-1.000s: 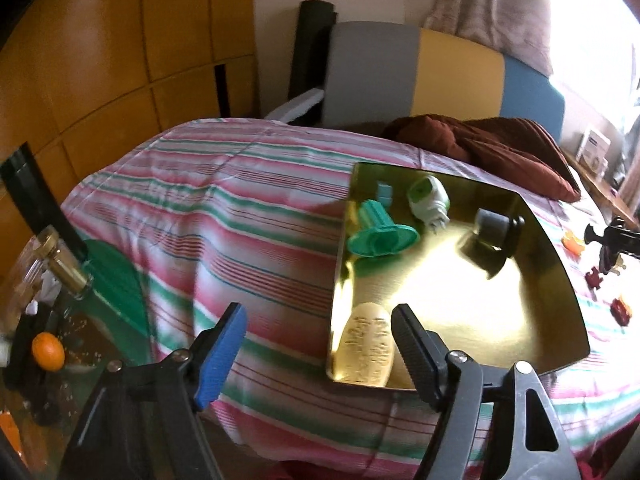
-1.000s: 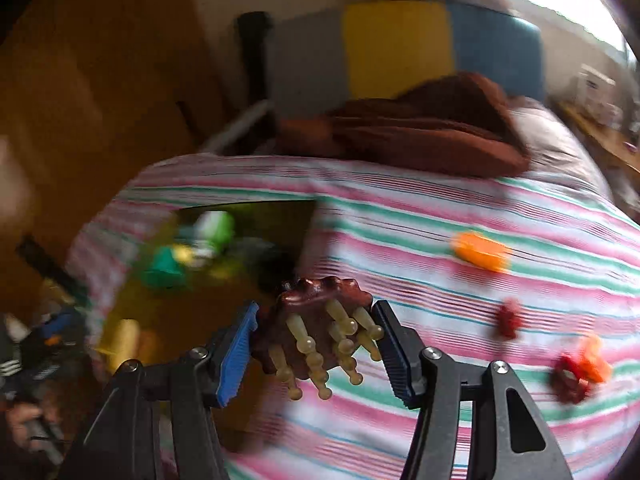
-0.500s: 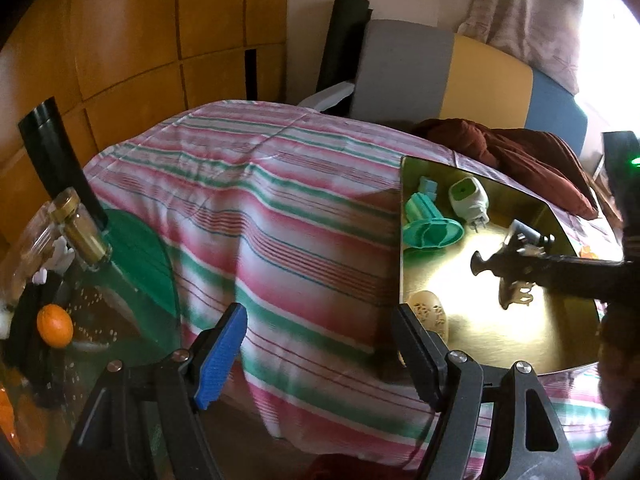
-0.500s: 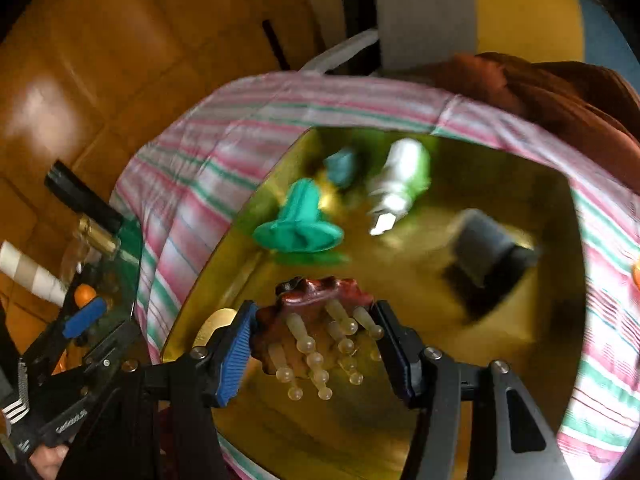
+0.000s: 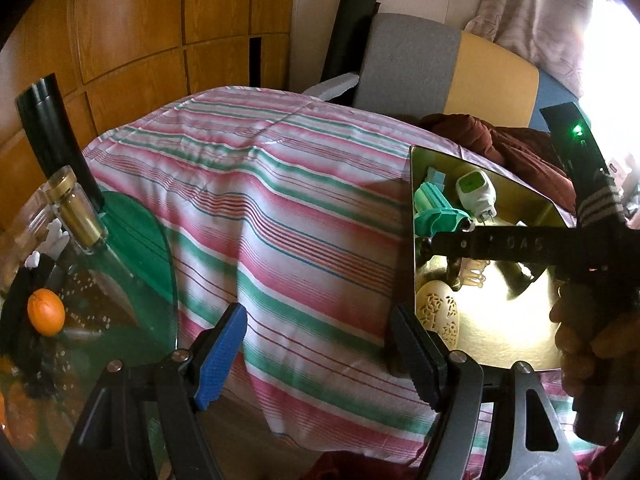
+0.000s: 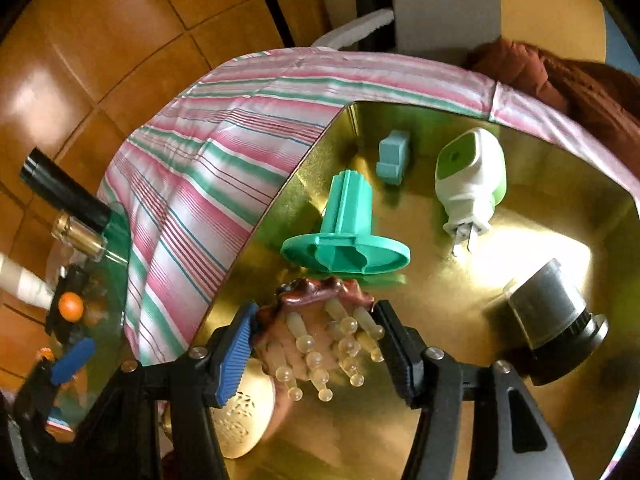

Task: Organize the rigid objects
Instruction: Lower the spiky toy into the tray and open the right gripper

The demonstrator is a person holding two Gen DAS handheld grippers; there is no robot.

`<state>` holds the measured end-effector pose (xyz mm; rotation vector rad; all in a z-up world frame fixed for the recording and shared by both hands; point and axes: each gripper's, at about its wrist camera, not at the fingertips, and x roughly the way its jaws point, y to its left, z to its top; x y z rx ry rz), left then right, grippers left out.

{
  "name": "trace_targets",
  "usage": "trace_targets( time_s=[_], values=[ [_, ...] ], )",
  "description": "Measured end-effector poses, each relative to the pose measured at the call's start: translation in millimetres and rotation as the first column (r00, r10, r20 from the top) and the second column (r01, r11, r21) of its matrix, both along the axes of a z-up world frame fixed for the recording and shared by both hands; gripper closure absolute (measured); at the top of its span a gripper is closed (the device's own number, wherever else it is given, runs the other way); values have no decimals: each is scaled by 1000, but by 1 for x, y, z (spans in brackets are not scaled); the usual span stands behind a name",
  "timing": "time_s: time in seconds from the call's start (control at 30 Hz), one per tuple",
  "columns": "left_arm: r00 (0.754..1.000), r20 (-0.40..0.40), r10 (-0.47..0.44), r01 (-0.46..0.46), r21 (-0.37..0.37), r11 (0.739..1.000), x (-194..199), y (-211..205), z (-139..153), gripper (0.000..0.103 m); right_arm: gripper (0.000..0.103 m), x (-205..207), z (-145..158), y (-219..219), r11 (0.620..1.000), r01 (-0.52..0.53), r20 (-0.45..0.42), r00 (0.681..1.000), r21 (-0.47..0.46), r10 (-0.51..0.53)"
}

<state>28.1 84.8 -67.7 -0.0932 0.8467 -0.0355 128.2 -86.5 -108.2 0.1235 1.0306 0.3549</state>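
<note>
My right gripper (image 6: 314,340) is shut on a brown massage brush (image 6: 320,320) with pale knobbed pins, held low over the gold tray (image 6: 460,420). In the tray lie a teal flanged piece (image 6: 344,236), a small blue block (image 6: 394,156), a green-and-white plug-in device (image 6: 468,176), a dark grey cylinder (image 6: 556,320) and a cream carved oval (image 6: 244,416). My left gripper (image 5: 320,356) is open and empty over the striped bedspread's front edge, left of the tray (image 5: 508,332). The right gripper (image 5: 460,268) and brush show there above the tray.
A striped bedspread (image 5: 280,208) covers the bed. A glass side table (image 5: 100,300) at the left holds a gold-capped bottle (image 5: 76,212) and an orange ball (image 5: 46,312). A brown blanket (image 5: 500,140) and grey-yellow cushions (image 5: 440,68) lie behind the tray.
My right gripper carried the brush from over the bedspread to low over the tray, near the teal piece. My left gripper drew back and left, away from the tray.
</note>
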Motion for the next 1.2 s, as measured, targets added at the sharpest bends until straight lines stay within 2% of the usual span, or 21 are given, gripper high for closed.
trace_targets(
  time_s=[0.17, 0.53, 0.7, 0.87, 1.03, 1.2],
  values=[
    [1000, 2, 2, -2, -2, 1000, 0, 0, 0, 28, 42, -3, 0, -13, 993, 35, -33, 999, 111, -31],
    [1000, 19, 3, -3, 2, 1000, -5, -2, 5, 28, 42, -19, 21, -43, 974, 112, -2, 994, 196, -114],
    [1000, 19, -11, 11, 8, 1000, -7, -8, 6, 28, 42, -32, 25, -47, 980, 128, 35, 990, 153, -135],
    [999, 40, -28, 27, 26, 999, -10, -13, 13, 28, 42, -52, 34, -50, 987, 133, 116, 983, 86, -143],
    [996, 59, -59, 57, 45, 997, -13, -24, 20, 28, 42, -74, 47, -61, 988, 154, 206, 966, 31, -157],
    [993, 61, -97, 94, 57, 994, -14, -37, 24, 28, 42, -91, 57, -85, 980, 198, 262, 945, 17, -195]
  ],
)
